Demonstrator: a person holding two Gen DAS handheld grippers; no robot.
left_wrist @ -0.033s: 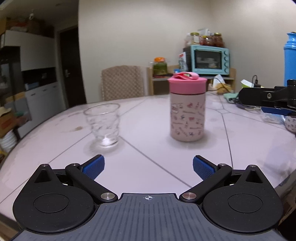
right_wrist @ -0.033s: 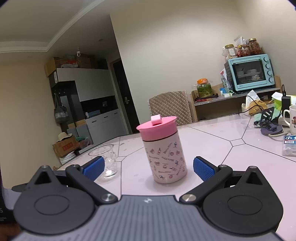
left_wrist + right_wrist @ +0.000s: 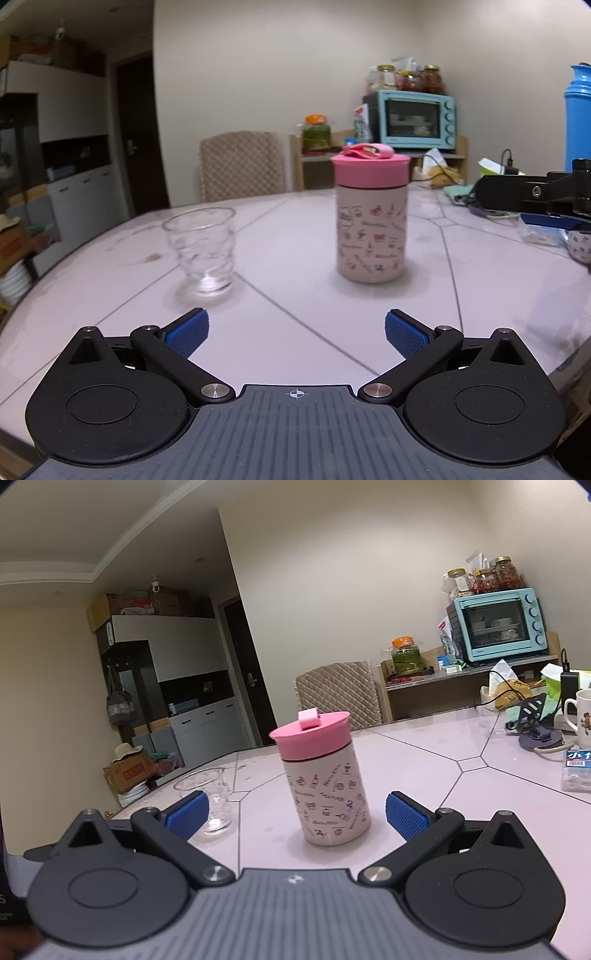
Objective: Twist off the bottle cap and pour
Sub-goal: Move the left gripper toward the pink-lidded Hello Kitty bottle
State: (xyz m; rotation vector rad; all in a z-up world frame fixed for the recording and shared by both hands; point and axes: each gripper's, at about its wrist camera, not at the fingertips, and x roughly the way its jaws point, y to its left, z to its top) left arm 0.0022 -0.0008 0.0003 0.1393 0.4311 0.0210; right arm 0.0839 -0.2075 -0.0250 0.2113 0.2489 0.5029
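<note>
A cream printed bottle point(image 3: 371, 236) with a pink screw cap point(image 3: 370, 168) stands upright on the pale table point(image 3: 295, 332). A clear empty glass point(image 3: 201, 251) stands to its left. My left gripper point(image 3: 296, 334) is open and empty, short of both. In the right wrist view the bottle point(image 3: 327, 797) with its cap point(image 3: 310, 738) stands just ahead of my open, empty right gripper point(image 3: 297, 814), with the glass point(image 3: 207, 797) behind the left finger. The right gripper also shows at the right edge of the left wrist view point(image 3: 535, 199).
A white mug point(image 3: 581, 718), a phone stand point(image 3: 537, 727) and a small plastic box point(image 3: 576, 771) sit on the table's right side. A tall blue flask point(image 3: 578, 118) stands far right. A quilted chair point(image 3: 242, 166) and a shelf with a blue oven point(image 3: 413, 118) stand behind.
</note>
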